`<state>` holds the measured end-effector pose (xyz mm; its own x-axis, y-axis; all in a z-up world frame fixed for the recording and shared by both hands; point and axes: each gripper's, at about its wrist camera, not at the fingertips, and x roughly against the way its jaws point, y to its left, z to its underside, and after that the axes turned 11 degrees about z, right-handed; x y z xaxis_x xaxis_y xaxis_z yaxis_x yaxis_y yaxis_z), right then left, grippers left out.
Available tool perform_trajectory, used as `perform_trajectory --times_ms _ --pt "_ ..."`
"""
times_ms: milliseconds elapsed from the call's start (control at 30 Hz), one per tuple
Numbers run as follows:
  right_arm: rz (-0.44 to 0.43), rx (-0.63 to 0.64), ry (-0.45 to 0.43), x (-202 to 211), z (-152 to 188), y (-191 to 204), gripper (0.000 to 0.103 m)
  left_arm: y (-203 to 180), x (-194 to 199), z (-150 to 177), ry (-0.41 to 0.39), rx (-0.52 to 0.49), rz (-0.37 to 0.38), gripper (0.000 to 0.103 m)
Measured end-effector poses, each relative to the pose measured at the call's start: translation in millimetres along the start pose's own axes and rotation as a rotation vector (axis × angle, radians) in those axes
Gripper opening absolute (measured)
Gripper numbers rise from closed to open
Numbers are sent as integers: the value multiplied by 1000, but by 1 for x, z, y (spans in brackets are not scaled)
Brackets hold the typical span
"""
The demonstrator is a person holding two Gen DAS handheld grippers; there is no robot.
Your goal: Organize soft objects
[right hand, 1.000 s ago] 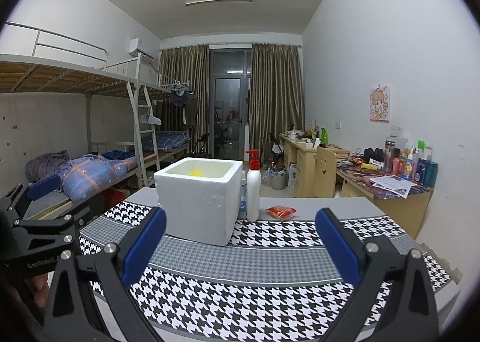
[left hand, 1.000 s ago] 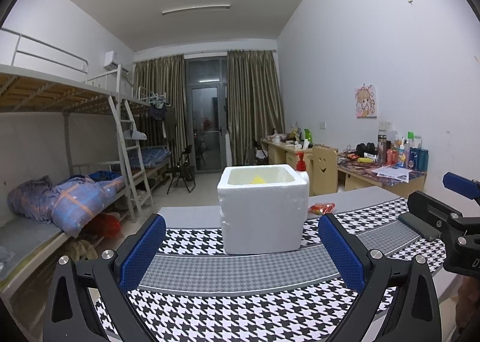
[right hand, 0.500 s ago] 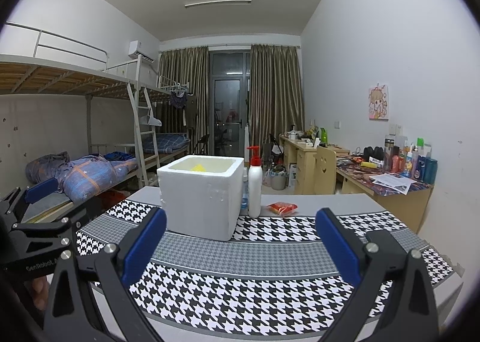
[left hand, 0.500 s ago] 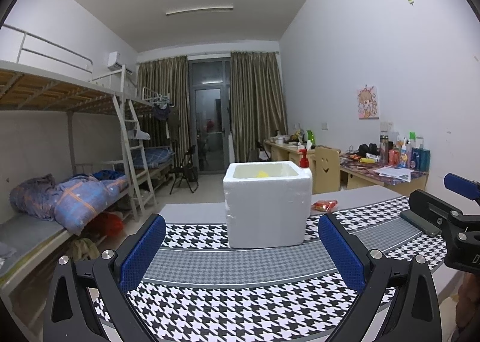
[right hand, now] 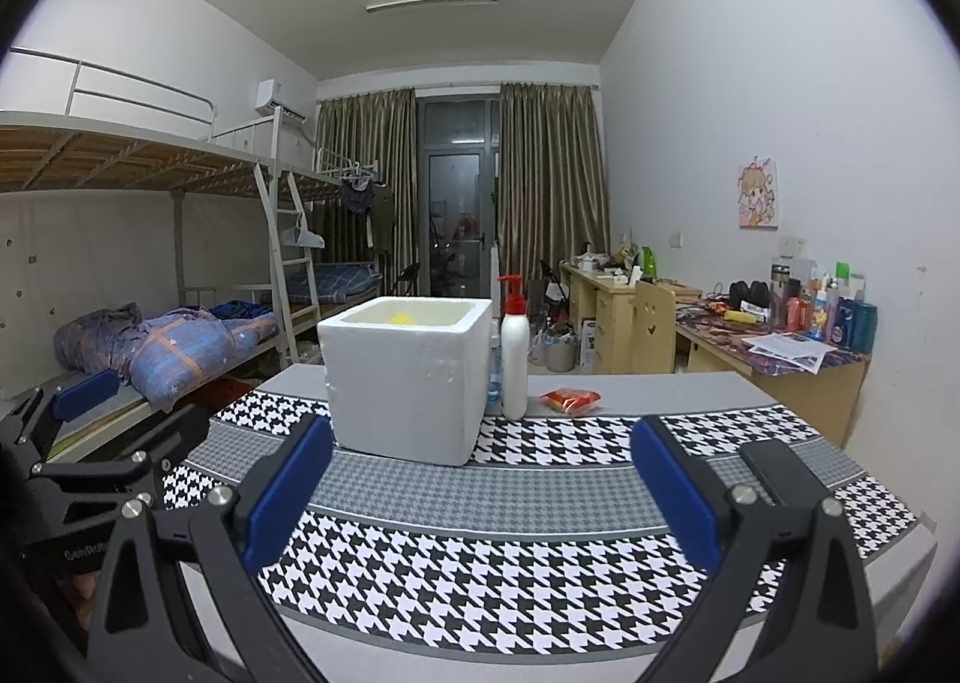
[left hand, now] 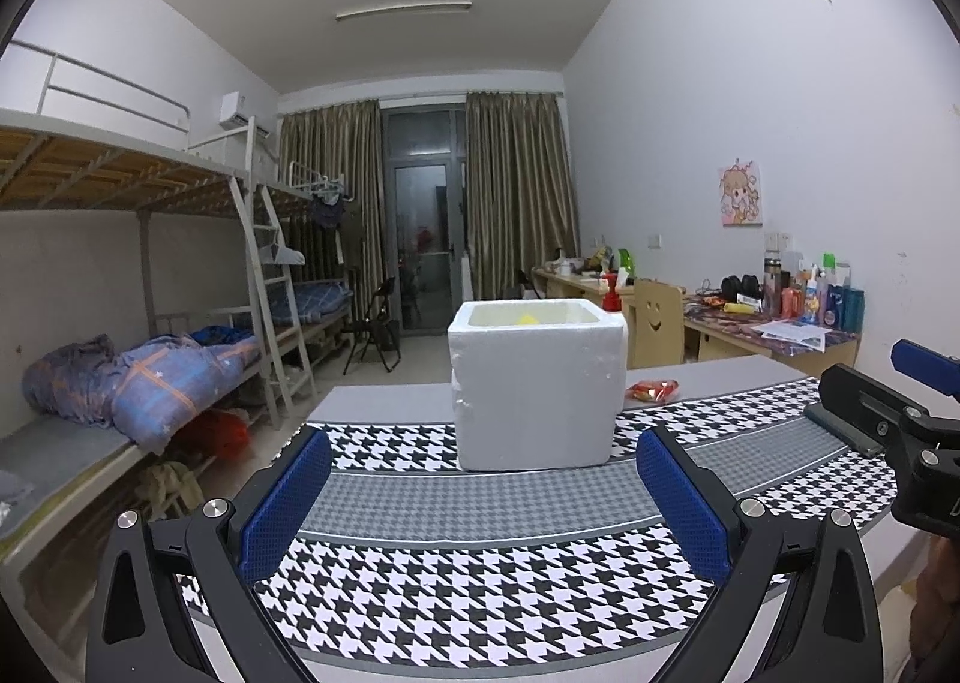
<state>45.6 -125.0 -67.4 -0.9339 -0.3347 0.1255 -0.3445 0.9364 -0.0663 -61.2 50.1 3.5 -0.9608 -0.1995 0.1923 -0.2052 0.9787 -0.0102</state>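
Note:
A white foam box [left hand: 536, 389] [right hand: 408, 377] stands on the houndstooth-covered table [left hand: 480, 593] [right hand: 510, 581], with something yellow [left hand: 528, 316] [right hand: 399, 317] showing just above its rim. A small red-orange packet [left hand: 651, 389] [right hand: 570, 400] lies behind it to the right. My left gripper [left hand: 480, 497] hovers open in front of the box, nothing between its blue pads. My right gripper [right hand: 480, 494] is likewise open and empty, over the table's near right side. Each gripper shows at the edge of the other's view.
A white pump bottle with a red top [right hand: 515, 350] stands right of the box. A dark flat slab [right hand: 780, 473] lies on the table's right part. Bunk beds [left hand: 120, 359] line the left wall, cluttered desks [right hand: 774, 347] the right.
Both grippers have drawn back and lifted slightly, so the box looks a little smaller and farther. Their jaws have stayed open and empty.

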Motion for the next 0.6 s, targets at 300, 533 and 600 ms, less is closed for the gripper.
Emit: perform_trajectory --times_ms 300,533,600 --pt "6 6 -9 1 8 0 101 -5 -4 7 17 -10 -1 102" --pt "13 8 6 -2 13 -2 101 -3 -7 13 26 -20 -19 102" --pt "13 5 10 -3 15 -2 101 -3 -7 14 25 -22 -13 102"
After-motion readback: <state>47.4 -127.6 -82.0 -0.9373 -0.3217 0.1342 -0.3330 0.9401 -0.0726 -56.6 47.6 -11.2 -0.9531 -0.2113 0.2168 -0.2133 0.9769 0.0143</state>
